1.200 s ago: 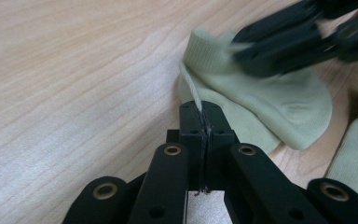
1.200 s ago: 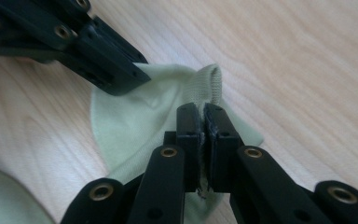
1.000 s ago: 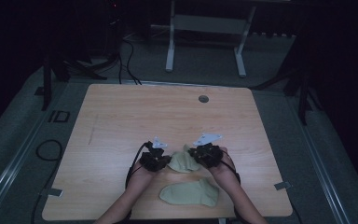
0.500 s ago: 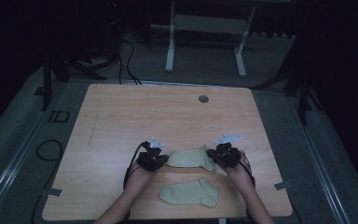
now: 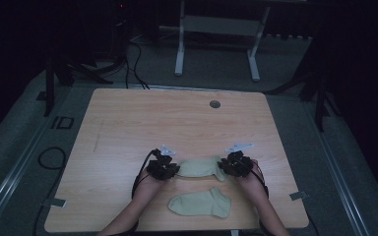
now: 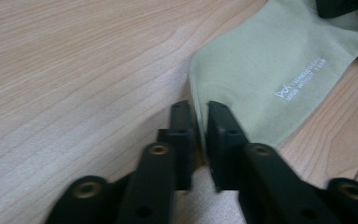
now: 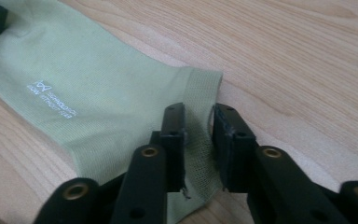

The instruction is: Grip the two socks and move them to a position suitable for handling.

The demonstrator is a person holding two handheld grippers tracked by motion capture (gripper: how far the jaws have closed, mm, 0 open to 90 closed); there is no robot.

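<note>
On the wooden counter [image 5: 128, 128], the left gripper [image 5: 163, 167] sits at the toe end of the upper pale green sock [image 5: 200, 167] — its jaws have just been opening, a narrow gap now around the sock's edge. The sock lies flat between both grippers. At its cuff, the right gripper [image 5: 235, 164] has jaws likewise just parted, ribbed cuff loose between them. A second sock [image 5: 200, 202] lies nearer the person.

- A pale wooden table [image 5: 128, 123] with a round grommet hole [image 5: 215, 104] stands under dim light.
- Grey carpet floor [image 5: 354, 162] lies all around.
- White desk legs [image 5: 179, 44] stand behind, black cables [image 5: 133, 54] trailing beside them.
- Beyond that, the room is dark.
</note>
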